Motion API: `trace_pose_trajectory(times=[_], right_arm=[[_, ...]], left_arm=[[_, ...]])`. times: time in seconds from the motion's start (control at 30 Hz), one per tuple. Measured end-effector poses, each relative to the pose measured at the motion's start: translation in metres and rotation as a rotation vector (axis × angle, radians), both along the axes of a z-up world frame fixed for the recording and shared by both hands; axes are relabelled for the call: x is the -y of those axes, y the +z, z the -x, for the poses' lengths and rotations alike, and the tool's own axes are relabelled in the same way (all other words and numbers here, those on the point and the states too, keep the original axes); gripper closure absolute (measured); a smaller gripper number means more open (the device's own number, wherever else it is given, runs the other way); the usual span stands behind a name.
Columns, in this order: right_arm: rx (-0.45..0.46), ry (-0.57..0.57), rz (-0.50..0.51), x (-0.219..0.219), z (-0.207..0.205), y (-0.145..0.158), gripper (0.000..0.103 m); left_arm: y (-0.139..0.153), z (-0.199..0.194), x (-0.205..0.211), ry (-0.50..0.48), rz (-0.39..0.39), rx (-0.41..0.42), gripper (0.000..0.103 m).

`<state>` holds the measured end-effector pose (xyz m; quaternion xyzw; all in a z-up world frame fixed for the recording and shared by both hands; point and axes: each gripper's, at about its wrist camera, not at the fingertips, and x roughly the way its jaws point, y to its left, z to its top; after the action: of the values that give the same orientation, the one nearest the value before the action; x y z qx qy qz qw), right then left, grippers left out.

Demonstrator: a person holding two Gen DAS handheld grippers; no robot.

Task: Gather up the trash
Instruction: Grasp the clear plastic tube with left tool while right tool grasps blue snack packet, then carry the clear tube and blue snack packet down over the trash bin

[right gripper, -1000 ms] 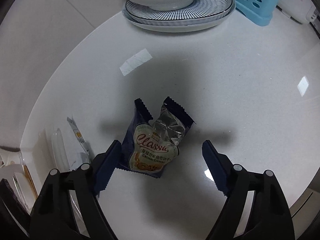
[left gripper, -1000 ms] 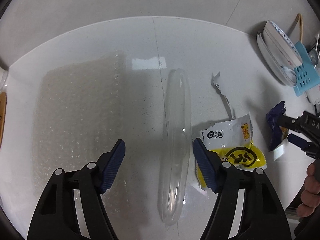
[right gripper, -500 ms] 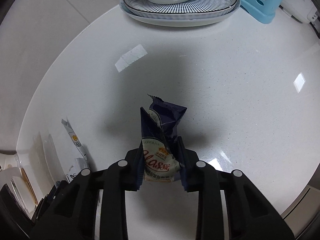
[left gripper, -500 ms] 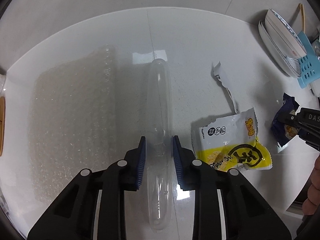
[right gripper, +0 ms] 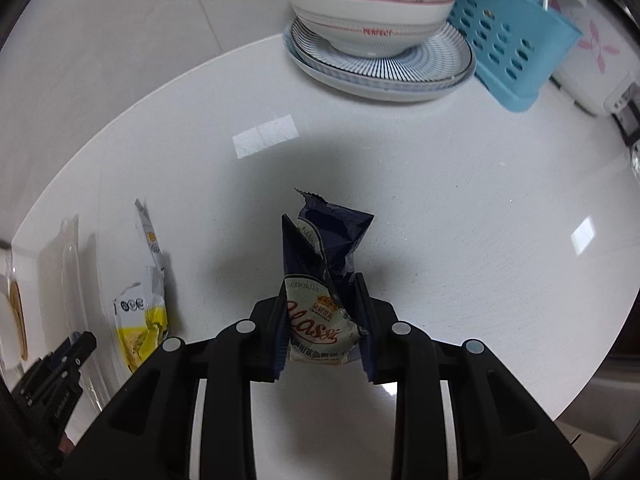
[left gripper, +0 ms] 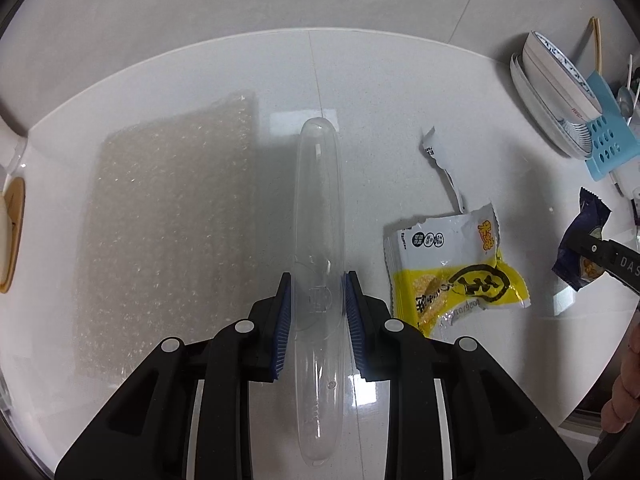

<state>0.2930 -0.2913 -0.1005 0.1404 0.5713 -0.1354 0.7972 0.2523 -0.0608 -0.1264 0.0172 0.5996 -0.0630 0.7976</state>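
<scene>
Grippers both clamped: left gripper [left gripper: 316, 312] on clear plastic case [left gripper: 318, 216], long axis pointing away; right gripper [right gripper: 322, 320] on "Classic" cookie wrapper [right gripper: 320, 264], upright.

**Materials and finishes on your counter**

You're on a white countertop [left gripper: 400, 88], glossy, smooth, faintly speckled. Your left gripper [left gripper: 316, 312] has matt black plastic with ribbed blue pads, and pinches a clear, smooth plastic case [left gripper: 318, 216]. Left of it: bubble wrap [left gripper: 172, 232], bumpy, translucent. Yellow wrapper [left gripper: 452, 272] is shiny crinkled film. Your right gripper [right gripper: 322, 320] squeezes a glossy navy cookie wrapper [right gripper: 324, 248]. Far: glazed ceramic bowls [right gripper: 368, 20], matt blue plastic rack [right gripper: 512, 44].
</scene>
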Motion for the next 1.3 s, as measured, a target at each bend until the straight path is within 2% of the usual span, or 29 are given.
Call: trace_pose_trajectory(times=[0.13, 0.43, 0.53, 0.7, 1.3], right_arm=[[0.03, 0.041, 0.035, -0.023, 0.014, 0.01, 0.076], [0.092, 0.115, 0.083, -0.028, 0.041, 0.033, 0.077], [0.114, 0.134, 0.086, -0.015, 0.054, 0.034, 0.077], [0.14, 0.173, 0.077, -0.02, 0.069, 0.04, 0.077], [0.201, 0.25, 0.098, -0.033, 0.124, 0.062, 0.077]], left_arm=[[0.007, 0.001, -0.004, 0.005, 0.008, 0.012, 0.078], [0.028, 0.024, -0.011, 0.007, 0.034, 0.043, 0.078], [0.033, 0.032, -0.008, 0.001, 0.042, 0.058, 0.078], [0.043, 0.053, -0.007, -0.008, 0.053, 0.079, 0.078], [0.052, 0.106, -0.013, 0.029, 0.074, 0.098, 0.078]])
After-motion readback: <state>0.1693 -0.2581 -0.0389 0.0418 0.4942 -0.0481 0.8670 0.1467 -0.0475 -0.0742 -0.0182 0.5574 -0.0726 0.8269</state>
